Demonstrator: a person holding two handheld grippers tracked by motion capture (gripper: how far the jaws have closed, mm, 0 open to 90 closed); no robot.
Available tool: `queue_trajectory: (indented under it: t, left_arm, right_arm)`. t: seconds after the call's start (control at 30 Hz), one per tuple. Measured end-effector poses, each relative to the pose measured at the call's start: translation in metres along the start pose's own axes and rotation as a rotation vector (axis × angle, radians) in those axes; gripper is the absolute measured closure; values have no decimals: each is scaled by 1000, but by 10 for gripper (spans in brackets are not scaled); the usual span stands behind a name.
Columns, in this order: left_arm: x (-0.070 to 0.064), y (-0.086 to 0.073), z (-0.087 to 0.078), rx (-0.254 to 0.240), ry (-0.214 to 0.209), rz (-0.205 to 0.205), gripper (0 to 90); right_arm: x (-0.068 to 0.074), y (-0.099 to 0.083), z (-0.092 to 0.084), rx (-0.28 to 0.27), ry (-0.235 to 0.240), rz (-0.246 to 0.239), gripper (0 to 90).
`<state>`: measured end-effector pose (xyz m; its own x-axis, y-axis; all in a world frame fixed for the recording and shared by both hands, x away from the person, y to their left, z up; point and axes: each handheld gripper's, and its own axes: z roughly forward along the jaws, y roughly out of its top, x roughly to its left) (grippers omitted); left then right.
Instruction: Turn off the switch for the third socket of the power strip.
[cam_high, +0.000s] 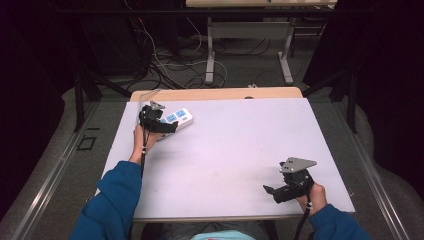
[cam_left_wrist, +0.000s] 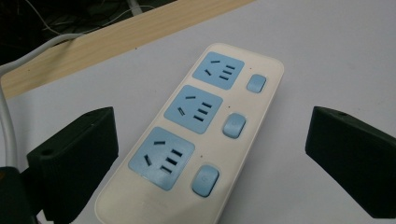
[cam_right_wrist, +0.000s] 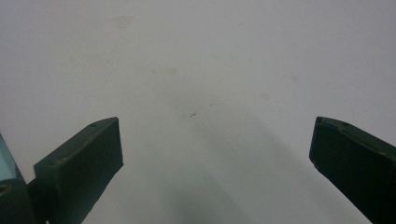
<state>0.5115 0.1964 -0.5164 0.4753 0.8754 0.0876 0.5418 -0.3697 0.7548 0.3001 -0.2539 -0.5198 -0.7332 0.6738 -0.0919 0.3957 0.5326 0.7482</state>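
- We are looking down on a pale lilac-white surface (cam_high: 235, 145), bare but for faint stains, with a strip of light wood (cam_high: 215, 93) showing along its far edge.
- We are seeing a dark room around it: grey floor, a tangle of cables (cam_high: 170, 60) beyond the far edge, and the metal legs of another table (cam_high: 210, 50) farther back.
- We are counting 1 power strip (cam_high: 176, 119), lying flat near the far left corner of the surface.
- In the left gripper view we are counting 3 blue sockets (cam_left_wrist: 194, 108) on it in a row, and 3 blue switches (cam_left_wrist: 233, 125), 1 beside each socket; its body (cam_left_wrist: 154, 205) is cream-white.
- We are counting 2 grippers, each held by 1 hand in a blue sleeve (cam_high: 112, 200).
- The left gripper (cam_left_wrist: 210, 154) is hanging over the near end of the power strip with its jaws wide apart, 1 to each side of the strip, gripping nothing; we cannot tell whether either jaw is touching it.
- A white cable (cam_left_wrist: 7, 116) is curving past the left jaw at the edge of that view.
- The right gripper (cam_high: 272, 192) is sitting near the front right of the surface, well apart from the power strip, its jaws spread wide over bare surface and holding nothing.
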Motion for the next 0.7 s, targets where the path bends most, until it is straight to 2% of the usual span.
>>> queue_trajectory:
  t: [0.07,0.1,0.13,0.2,0.27,0.3,0.37,0.43,0.47,0.57,0.63,0.7]
  left_arm:
    - [-1,2,1,2,6,4,79]
    - [-1,3,3,-15,8,6,97]
    - [-2,4,2,4,-7,1,125]
    - [-2,5,5,-2,-13,11,174]
    - [-4,5,8,-18,-18,-3,211]
    - [-4,5,10,-25,-23,12,241]
    - [-7,6,12,-20,-30,3,281]
    - [-7,7,14,-30,-34,4,349]
    - [-7,7,15,-42,-38,-13,381]
    - [-7,8,16,-38,-51,-27,483]
    - [-6,8,18,-54,-66,-38,551]
    - [-8,9,19,-53,-72,-34,624]
  right_arm:
    - [0,0,0,1,0,3,21]
    - [0,0,0,0,3,1,21]
    - [0,0,0,-1,-1,2,21]
    - [0,0,1,-5,-3,1,21]
    - [0,0,1,1,-1,2,22]
    - [0,0,0,3,-2,1,21]
    - [0,0,0,1,3,2,22]
    - [0,0,2,-3,1,8,22]
    - [0,0,1,5,0,8,23]
    - [0,0,2,-1,4,8,23]
    - [0,-1,2,-4,-1,9,23]
    - [-1,-1,1,-3,6,6,22]
